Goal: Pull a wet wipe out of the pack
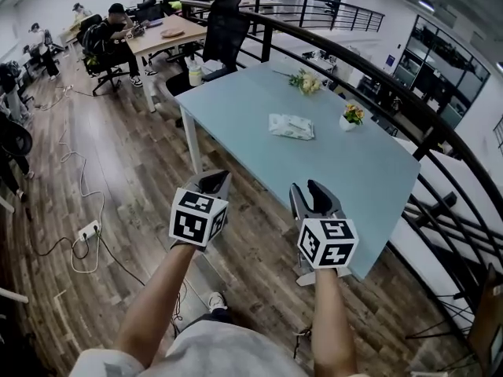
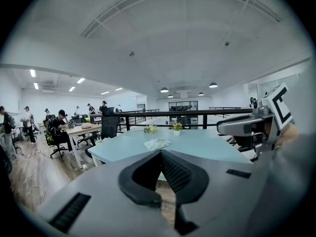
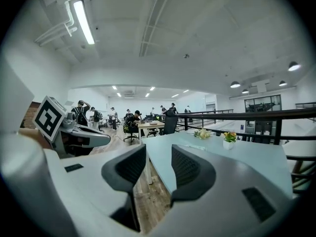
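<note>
The wet wipe pack (image 1: 291, 126) is a pale flat pouch lying near the middle of the light blue table (image 1: 369, 187). In the left gripper view the pack (image 2: 157, 143) shows just beyond my jaw tips. Both grippers hang in the air short of the table's near edge, well away from the pack. My left gripper (image 1: 214, 181) is shut, its tips meeting (image 2: 160, 153) with nothing between them. My right gripper (image 1: 308, 195) is open, with a clear gap between its pads (image 3: 158, 164) and nothing held.
A small pot of flowers (image 1: 352, 116) and a loose bunch of flowers (image 1: 306, 82) stand at the table's far side. A black railing (image 1: 409, 108) runs behind the table. A black chair (image 1: 224, 30) sits at its far left end. Cables and a power strip (image 1: 88, 230) lie on the wooden floor.
</note>
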